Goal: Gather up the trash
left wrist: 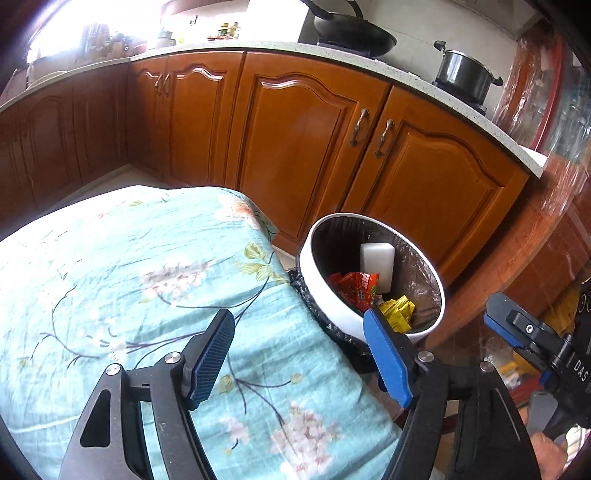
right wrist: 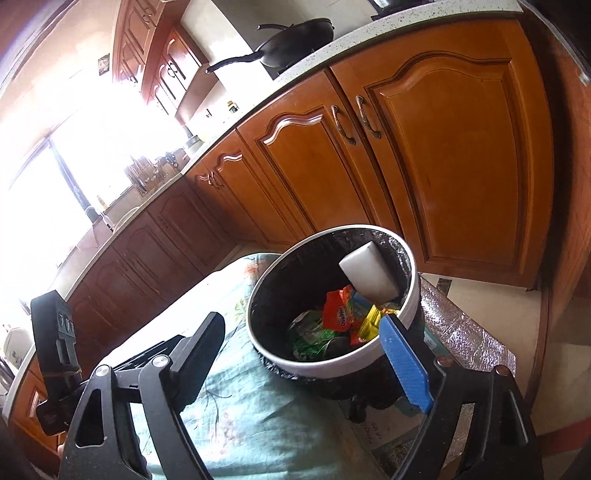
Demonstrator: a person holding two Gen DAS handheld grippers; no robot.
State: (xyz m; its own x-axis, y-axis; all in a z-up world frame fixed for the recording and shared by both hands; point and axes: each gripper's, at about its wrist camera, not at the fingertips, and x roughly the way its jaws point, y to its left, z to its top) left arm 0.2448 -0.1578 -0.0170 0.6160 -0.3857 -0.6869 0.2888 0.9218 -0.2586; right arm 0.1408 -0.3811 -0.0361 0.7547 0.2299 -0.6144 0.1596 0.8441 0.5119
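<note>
Both spread wide, empty: left gripper [left wrist: 301, 350] lower centre over floral teal cloth [left wrist: 110, 280], right gripper [right wrist: 306, 354] before round white black-lined trash bin [right wrist: 415, 295] holding white foam block [right wrist: 367, 275], red wrapper [right wrist: 340, 314].

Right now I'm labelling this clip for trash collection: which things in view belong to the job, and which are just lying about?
Belongs to the job:
white bin with black liner
white block in it
red wrapper
yellow wrapper
green wrapper
left gripper, open
right gripper, open

Just lying about:
floral cloth
wok
pot
cabinets
</note>
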